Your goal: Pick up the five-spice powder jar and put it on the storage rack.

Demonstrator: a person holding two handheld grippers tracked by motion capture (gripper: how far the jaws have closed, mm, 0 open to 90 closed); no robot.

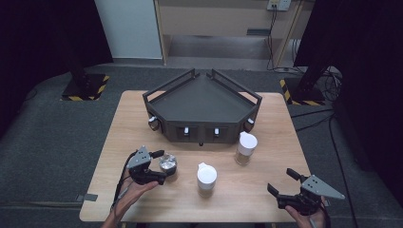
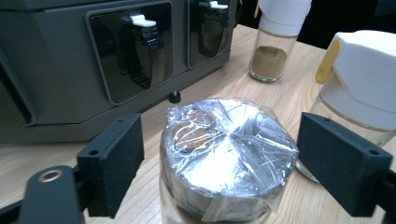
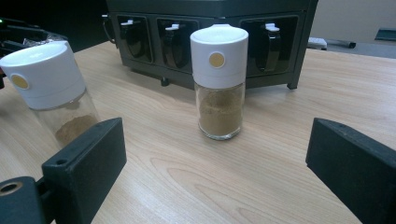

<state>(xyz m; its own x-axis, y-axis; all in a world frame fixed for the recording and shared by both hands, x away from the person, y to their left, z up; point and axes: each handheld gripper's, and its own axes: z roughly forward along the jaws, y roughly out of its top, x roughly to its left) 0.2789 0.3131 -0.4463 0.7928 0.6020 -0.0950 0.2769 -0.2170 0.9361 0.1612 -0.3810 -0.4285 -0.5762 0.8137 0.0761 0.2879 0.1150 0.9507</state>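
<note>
A glass jar with clear plastic wrap over its silver top [image 2: 229,149] stands between the jaws of my left gripper [image 2: 219,126]. A narrow gap shows on each side of the jar, so the pads do not press on it. In the high view the wrapped jar [image 1: 167,164] is at the table's front left, with the left gripper [image 1: 159,166] around it. My right gripper [image 1: 280,180] hovers open at the front right, with nothing between its jaws. Ahead of the right gripper [image 3: 217,149] stands a white-capped spice jar [image 3: 218,79], and a second one [image 3: 51,93] is to its left.
A dark grey angular rack [image 1: 202,130] with clip slots in its front wall takes the back half of the wooden table [image 1: 266,199]. The two spice jars [image 1: 246,148] [image 1: 206,179] stand in front of it. Stand bases with yellow-black stripes [image 1: 85,88] and cables [image 1: 313,114] lie on the floor beyond.
</note>
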